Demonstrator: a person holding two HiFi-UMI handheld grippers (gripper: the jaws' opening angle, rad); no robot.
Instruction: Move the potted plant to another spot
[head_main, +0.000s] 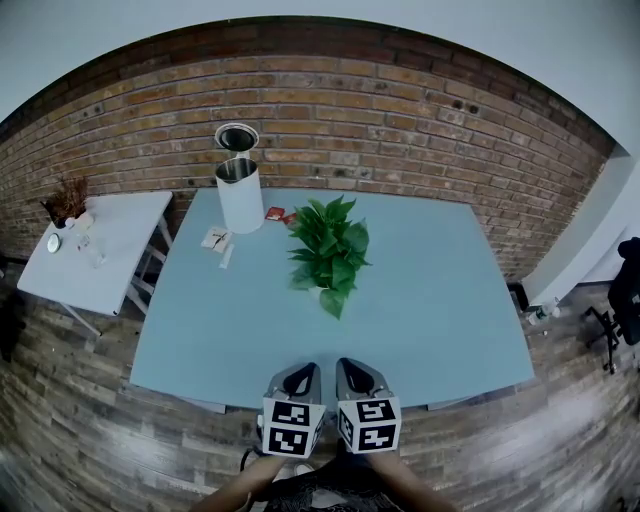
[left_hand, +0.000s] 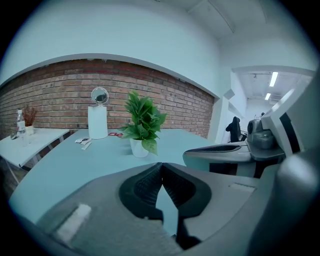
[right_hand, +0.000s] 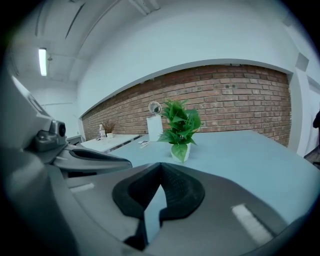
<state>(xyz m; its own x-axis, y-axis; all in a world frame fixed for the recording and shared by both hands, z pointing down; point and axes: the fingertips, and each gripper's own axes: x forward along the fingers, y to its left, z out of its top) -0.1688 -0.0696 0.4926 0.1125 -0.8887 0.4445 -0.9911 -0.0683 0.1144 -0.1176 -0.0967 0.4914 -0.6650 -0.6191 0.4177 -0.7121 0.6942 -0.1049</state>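
Observation:
The potted plant (head_main: 330, 250), green leaves in a small white pot (head_main: 317, 293), stands upright near the middle of the light blue table (head_main: 450, 300). Both grippers hover side by side over the table's near edge, well short of the plant and touching nothing. My left gripper (head_main: 303, 368) has its jaws together with nothing between them, and my right gripper (head_main: 345, 364) is shut and empty too. The left gripper view shows the plant (left_hand: 144, 122) ahead beyond the closed pads of that gripper (left_hand: 161, 165). In the right gripper view the plant (right_hand: 181, 125) stands ahead of the closed pads there (right_hand: 161, 165).
A white cylindrical bin (head_main: 240, 195) with a round mirror stands at the table's far left, with a red packet (head_main: 275, 213) and a small card (head_main: 217, 238) beside it. A white side table (head_main: 110, 250) carries small items at the left. A brick wall (head_main: 400, 110) runs behind.

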